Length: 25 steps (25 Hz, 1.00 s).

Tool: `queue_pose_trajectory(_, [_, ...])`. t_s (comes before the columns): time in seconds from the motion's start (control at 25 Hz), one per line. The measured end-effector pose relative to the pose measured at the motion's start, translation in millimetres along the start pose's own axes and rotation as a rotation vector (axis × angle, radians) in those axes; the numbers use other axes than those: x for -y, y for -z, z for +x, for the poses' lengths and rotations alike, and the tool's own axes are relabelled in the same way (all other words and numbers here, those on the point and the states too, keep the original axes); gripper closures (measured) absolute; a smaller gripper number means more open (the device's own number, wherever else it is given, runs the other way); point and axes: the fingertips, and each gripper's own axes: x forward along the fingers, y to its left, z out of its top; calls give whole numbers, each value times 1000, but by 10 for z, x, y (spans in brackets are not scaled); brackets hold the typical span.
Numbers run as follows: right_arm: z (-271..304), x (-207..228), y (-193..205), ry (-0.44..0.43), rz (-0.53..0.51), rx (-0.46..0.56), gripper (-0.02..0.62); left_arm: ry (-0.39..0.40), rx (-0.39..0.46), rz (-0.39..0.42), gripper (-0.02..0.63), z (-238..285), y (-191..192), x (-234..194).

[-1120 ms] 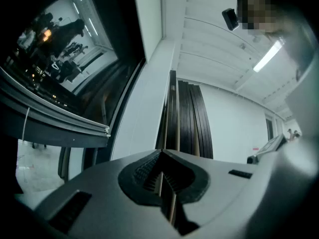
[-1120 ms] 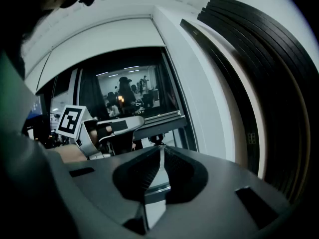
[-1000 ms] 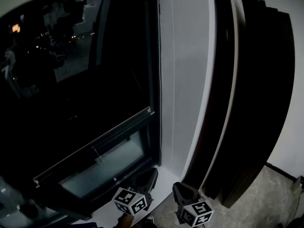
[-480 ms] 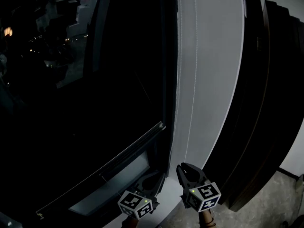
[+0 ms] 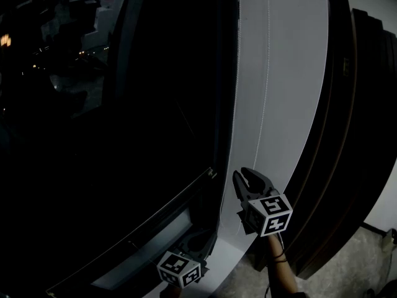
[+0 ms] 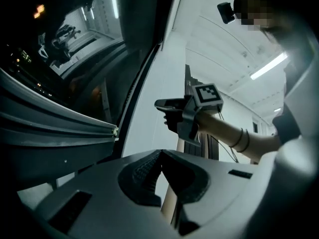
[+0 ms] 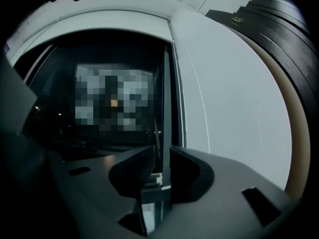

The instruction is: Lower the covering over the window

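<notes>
Approach step: right gripper (image 5: 247,180), jaws spread and empty, sits near the pull chain (image 5: 263,104) at centre right. Left gripper (image 6: 160,156) is pressed together, empty. Blind is probably rolled up above frame top. Next: pinch the chain, pull down.

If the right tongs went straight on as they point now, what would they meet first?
Likely the capped end of the horizontal rail, beside the window frame's upright; depth is unclear.

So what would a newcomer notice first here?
The big dark window fills the left of the head view, with night lights glinting in its glass. Right of it, a thin cord runs down the white wall, with the right gripper near its lower end, jaws apart. Dark curtain folds hang far right.
</notes>
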Motion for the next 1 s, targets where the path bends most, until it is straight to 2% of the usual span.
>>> queue_pose_trajectory(0.24, [509, 259, -726, 9, -114, 49, 503, -7, -4, 4, 604, 99, 42, -35])
queue_pose_trajectory(0.44, [861, 384, -1324, 1, -113, 93, 502, -37, 17, 1, 604, 179, -37, -103])
queue_pose_trajectory(0.56, [1001, 475, -1582, 37, -109, 115, 502, -44, 38, 2, 604, 215, -101, -115])
queue_pose_trajectory(0.84, [1182, 665, -1819, 118, -98, 111, 503, -59, 54, 19, 604, 250, -135, -140])
queue_pose_trajectory(1.0, [1288, 682, -1817, 94, -56, 100, 503, -89, 53, 14, 604, 217, -167, -162])
